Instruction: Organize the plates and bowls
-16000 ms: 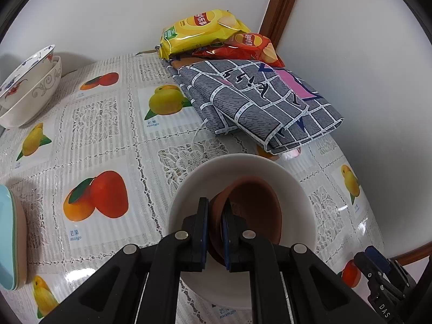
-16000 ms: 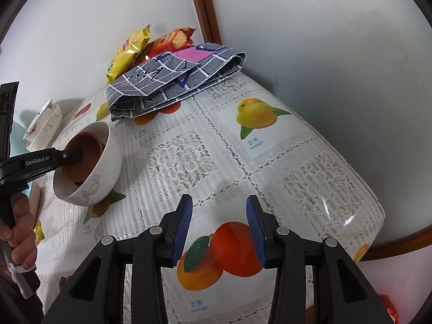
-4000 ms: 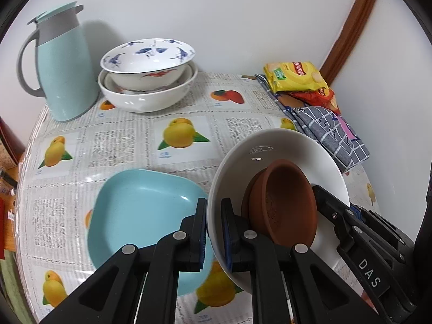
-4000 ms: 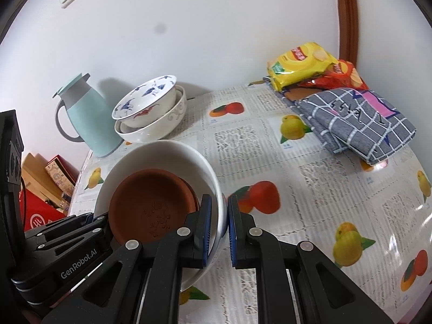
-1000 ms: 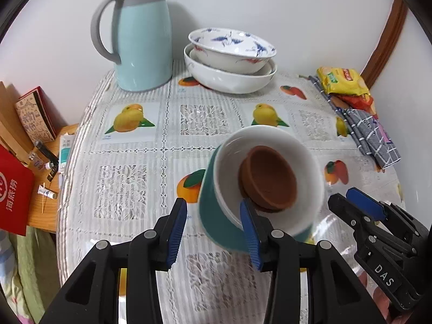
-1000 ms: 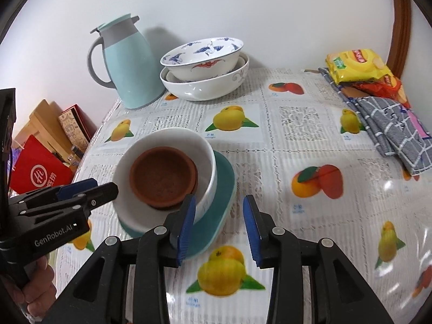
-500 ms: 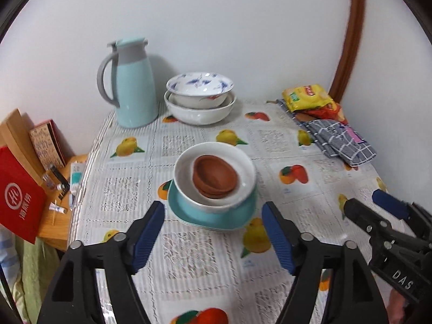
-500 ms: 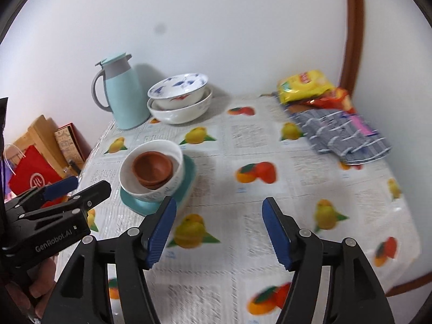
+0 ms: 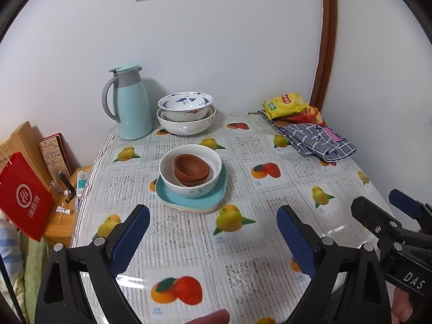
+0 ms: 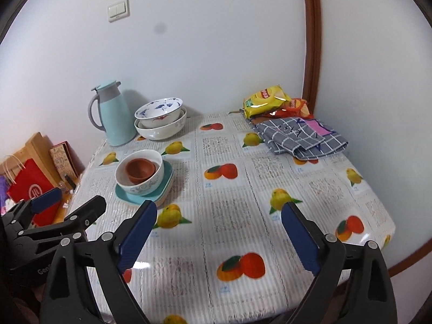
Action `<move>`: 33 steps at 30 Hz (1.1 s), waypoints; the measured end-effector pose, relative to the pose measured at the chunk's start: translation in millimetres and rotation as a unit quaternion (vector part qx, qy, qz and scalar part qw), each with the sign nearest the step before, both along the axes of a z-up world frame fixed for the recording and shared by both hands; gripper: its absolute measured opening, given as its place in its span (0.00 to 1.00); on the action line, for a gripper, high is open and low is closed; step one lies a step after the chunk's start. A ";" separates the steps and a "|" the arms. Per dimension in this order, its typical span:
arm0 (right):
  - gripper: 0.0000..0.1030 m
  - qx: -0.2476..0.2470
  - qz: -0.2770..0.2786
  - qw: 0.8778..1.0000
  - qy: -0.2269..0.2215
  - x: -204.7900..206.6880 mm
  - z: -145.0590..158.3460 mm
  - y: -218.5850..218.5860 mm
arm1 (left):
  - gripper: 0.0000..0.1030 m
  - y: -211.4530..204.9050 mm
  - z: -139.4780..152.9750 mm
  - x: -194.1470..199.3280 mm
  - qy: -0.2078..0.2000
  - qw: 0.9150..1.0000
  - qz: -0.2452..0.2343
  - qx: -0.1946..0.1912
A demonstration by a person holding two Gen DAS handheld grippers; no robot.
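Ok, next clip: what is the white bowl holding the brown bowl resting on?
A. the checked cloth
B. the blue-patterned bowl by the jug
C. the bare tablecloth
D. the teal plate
D: the white bowl, with the brown bowl nested inside, sits on the teal plate in the middle of the table, and neither gripper touches it.

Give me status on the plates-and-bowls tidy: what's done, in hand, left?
Done: brown bowl nested in white bowl, both sitting on the teal plate. In hand: nothing; left gripper and right gripper are opening with nothing between them. Possibly left: merging this stack with the two stacked bowls beside the jug.
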State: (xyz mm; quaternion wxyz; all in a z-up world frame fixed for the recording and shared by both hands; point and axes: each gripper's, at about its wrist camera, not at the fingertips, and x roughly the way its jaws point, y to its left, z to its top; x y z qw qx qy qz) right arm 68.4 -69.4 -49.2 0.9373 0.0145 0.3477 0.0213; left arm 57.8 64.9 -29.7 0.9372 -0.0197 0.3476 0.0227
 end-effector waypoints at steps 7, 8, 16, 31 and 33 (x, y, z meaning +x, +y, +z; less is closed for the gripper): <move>0.91 -0.012 -0.001 1.000 -0.005 -33.9 0.9 -9.9 | 0.93 -4.5 5.0 -27.2 -0.014 1.000 0.013 -0.018; 0.91 -0.013 0.001 1.000 -0.007 -37.9 1.9 -10.6 | 0.93 -4.8 6.1 -29.5 -0.015 1.000 0.016 -0.018; 0.91 -0.012 -0.001 1.000 -0.014 -58.4 7.9 -16.4 | 0.93 -12.0 13.9 -47.3 -0.027 0.999 0.016 -0.005; 0.91 -0.013 -0.009 1.000 -0.017 -67.6 11.2 -21.3 | 0.93 -14.8 15.8 -54.0 -0.028 1.000 0.014 0.001; 0.91 -0.014 -0.009 1.000 -0.016 -67.4 10.7 -20.4 | 0.93 -13.9 15.8 -54.3 -0.028 0.999 0.015 0.000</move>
